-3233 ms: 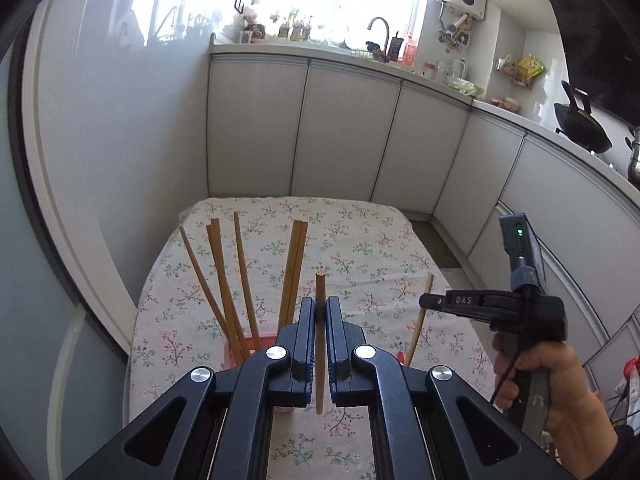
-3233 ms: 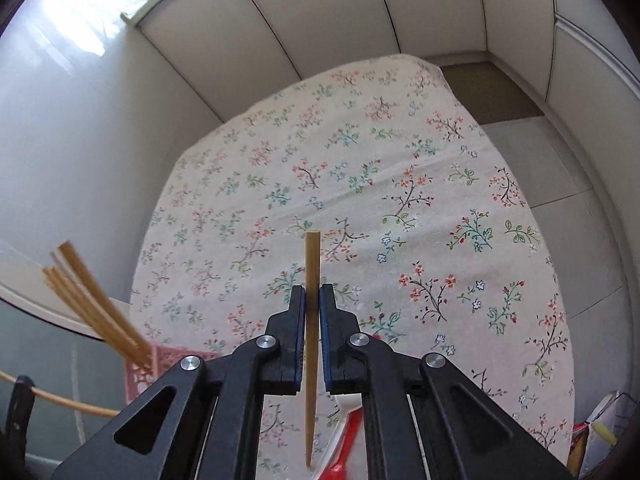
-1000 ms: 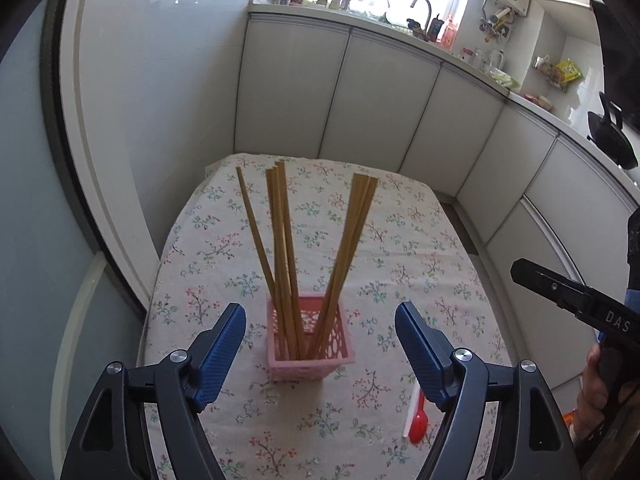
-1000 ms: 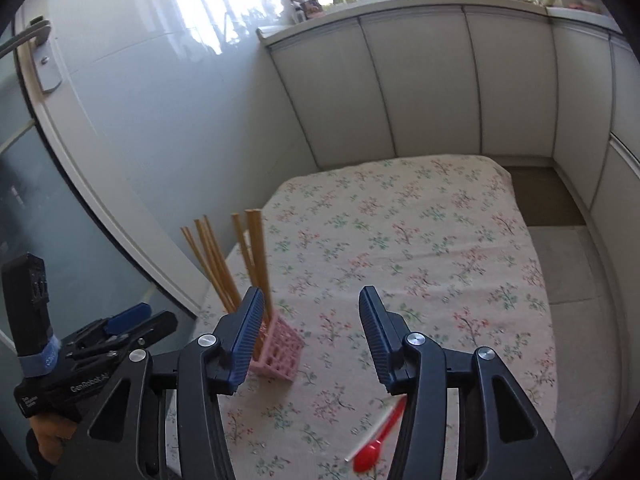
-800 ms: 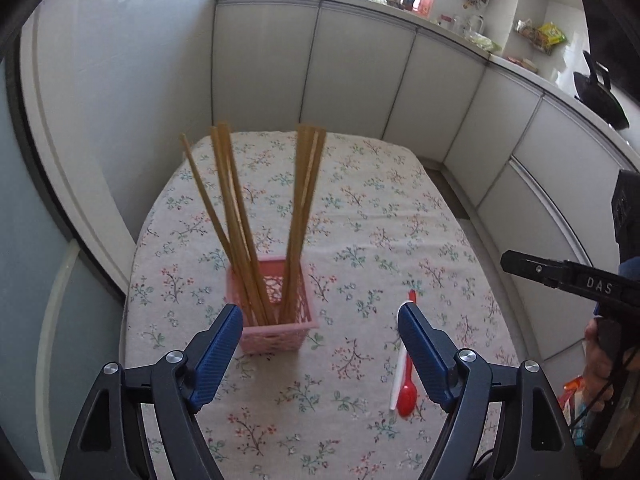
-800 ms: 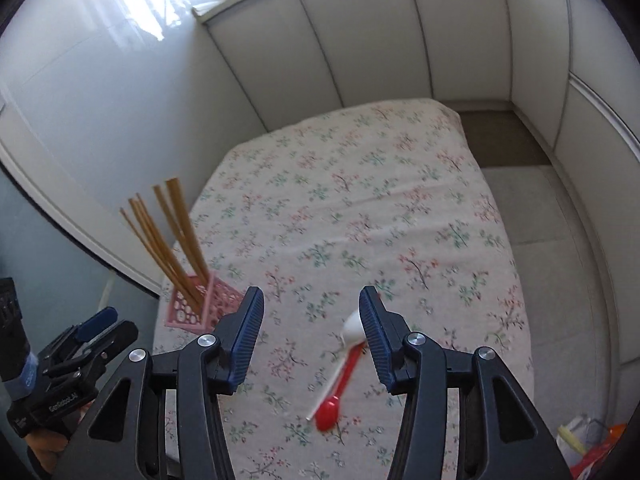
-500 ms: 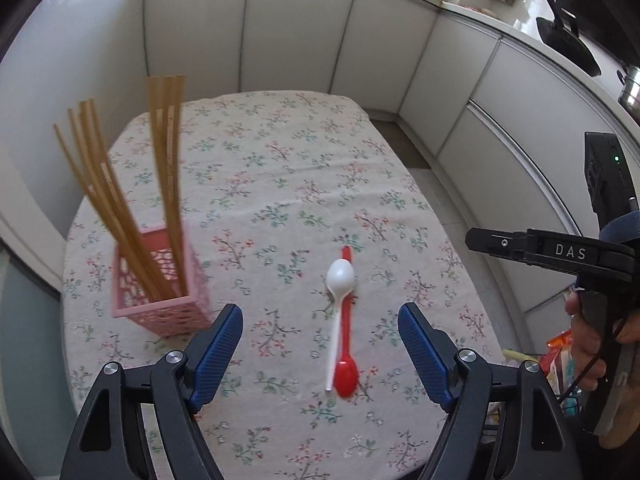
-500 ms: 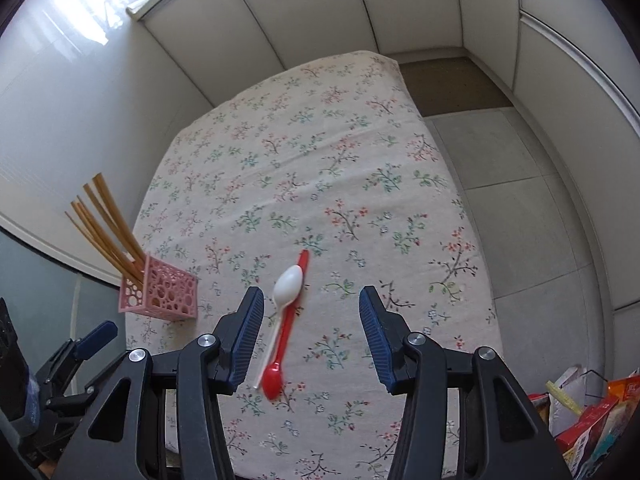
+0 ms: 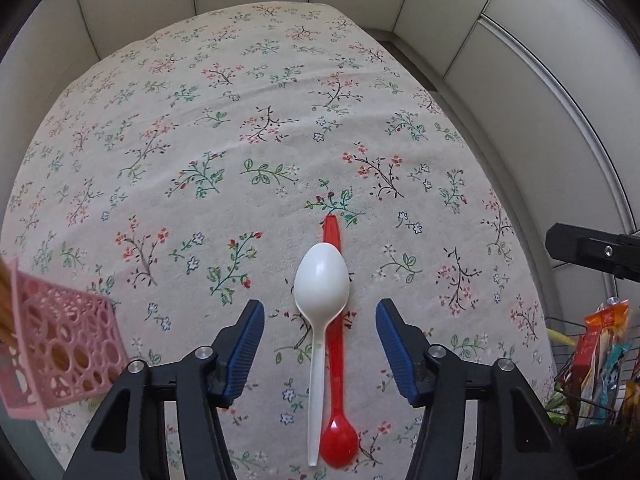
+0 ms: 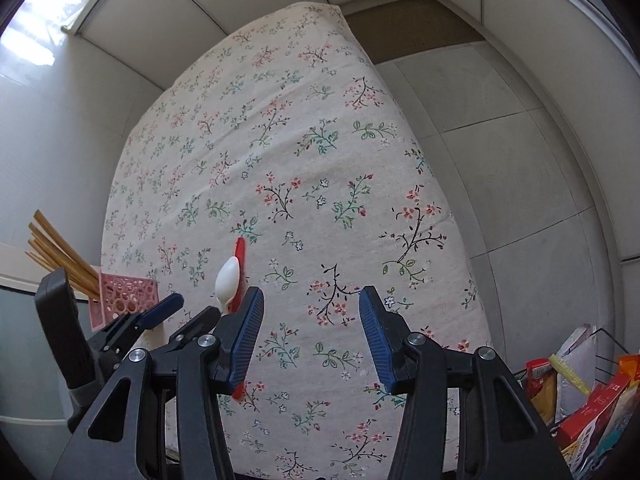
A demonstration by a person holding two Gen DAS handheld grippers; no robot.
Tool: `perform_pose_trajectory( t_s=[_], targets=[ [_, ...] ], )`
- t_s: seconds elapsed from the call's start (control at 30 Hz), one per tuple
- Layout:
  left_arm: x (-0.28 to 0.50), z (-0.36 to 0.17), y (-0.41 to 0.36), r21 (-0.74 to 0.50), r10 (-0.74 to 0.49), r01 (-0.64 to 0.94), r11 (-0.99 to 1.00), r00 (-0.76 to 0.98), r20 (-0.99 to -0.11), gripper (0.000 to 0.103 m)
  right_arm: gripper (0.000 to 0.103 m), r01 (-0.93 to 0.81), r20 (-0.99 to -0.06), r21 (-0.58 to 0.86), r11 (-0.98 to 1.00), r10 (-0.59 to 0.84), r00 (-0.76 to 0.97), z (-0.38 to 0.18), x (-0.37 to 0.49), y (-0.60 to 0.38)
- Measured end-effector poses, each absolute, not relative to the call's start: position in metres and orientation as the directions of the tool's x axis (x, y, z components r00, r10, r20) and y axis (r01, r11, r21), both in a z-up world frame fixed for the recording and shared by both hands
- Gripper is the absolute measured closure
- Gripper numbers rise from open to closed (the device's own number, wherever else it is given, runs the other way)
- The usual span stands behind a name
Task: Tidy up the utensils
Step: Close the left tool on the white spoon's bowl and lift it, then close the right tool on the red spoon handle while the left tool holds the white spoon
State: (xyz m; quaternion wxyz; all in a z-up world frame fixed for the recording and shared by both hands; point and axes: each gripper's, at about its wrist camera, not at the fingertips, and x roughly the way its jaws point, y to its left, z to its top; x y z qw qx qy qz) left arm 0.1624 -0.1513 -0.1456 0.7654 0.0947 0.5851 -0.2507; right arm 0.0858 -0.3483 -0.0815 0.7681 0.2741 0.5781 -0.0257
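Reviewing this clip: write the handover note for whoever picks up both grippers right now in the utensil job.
Left gripper: open, empty, poised over the two spoons.
Right gripper: open, empty, above bare tablecloth to the right of the spoons.
White spoon and red spoon lie side by side on the cloth, pointing opposite ways; the white bowl overlaps the red handle.
Pink basket stands at the table's left edge with the chopsticks leaning in it.
Done: chopsticks are in the basket.
Left: both spoons, probably into the same basket; white is easiest first.
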Motion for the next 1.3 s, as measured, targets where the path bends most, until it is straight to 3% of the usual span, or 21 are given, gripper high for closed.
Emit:
perform_pose_trajectory(
  t_s=[0.27,0.67,1.07,1.3],
  targets=[
    [0.185,-0.17,-0.167,-0.157,-0.241,0.462,0.873,0.128,-0.962,0.067,0.05,0.365,-0.899,0.405,0.838,0.292,0.327,-0.085,0.097,-0.354],
    [0.165,-0.12,-0.147,-0.136,-0.287,0.455,0.88,0.282,-0.916,0.068,0.05,0.35,-0.912,0.38,0.856,0.283,0.298,-0.089,0.097,-0.349],
    [0.139,-0.069,-0.093,-0.209,-0.382,0.406,0.89,0.411,-0.827,0.068,0.051,0.288,-0.92,0.374,0.882,0.313,0.236,-0.109,0.12,-0.299],
    [0.127,-0.049,-0.06,-0.219,-0.402,0.402,0.889,0.457,-0.793,0.068,0.058,0.3,-0.914,0.404,0.864,0.368,0.169,-0.137,0.145,-0.27]
  ],
)
